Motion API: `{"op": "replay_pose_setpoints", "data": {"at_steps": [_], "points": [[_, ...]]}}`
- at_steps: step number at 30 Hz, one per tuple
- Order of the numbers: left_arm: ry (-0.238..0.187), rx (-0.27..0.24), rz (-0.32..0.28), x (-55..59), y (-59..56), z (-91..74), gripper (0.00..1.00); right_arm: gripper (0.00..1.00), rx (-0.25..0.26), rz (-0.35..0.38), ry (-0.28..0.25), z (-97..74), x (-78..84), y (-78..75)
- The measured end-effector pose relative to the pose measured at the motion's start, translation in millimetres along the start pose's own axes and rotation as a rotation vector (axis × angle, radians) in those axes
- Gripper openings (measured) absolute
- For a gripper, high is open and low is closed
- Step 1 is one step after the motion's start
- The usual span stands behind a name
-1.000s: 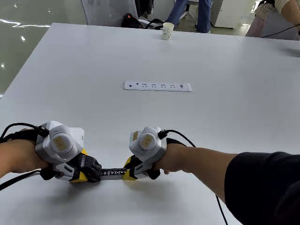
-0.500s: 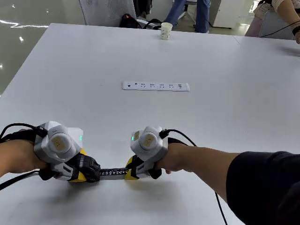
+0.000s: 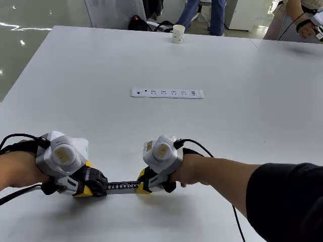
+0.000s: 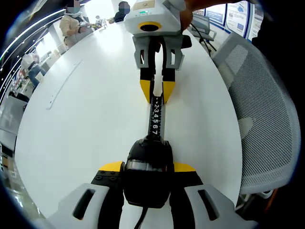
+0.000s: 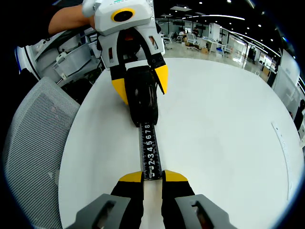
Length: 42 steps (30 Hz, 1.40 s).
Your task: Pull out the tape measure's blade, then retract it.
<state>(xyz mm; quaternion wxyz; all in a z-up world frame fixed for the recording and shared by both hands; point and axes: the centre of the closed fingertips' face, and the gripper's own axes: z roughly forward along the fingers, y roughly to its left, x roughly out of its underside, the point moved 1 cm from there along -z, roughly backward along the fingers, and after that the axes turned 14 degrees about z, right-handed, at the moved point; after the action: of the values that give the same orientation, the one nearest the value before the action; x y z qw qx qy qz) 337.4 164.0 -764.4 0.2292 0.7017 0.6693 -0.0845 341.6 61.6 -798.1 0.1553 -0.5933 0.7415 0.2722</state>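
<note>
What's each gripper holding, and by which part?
Left gripper clamps the tape measure's case by its sides; right gripper pinches the blade at its tip.

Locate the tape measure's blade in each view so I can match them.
Head view: blade bottom centre, between tape measure case and right gripper.
Left gripper view: blade centre, running up from the case.
Right gripper view: blade lower centre, above that view's own jaws.
Shared landmark: the black case.

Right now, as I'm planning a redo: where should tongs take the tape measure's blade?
At its free end, coming end-on, opposite the case held by the left tongs. The blade lies straight, numbers up, so the right tongs pinch across its narrow width.
</note>
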Motion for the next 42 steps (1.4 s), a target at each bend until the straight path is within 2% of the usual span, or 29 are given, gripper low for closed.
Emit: {"op": "replay_pose_setpoints", "data": {"at_steps": [42], "points": [[-0.006,-0.004,-0.008,1.6,1.5,1.3,0.31,0.1,0.011,0.016,0.009,-15.0,17.2,-8.4]]}}
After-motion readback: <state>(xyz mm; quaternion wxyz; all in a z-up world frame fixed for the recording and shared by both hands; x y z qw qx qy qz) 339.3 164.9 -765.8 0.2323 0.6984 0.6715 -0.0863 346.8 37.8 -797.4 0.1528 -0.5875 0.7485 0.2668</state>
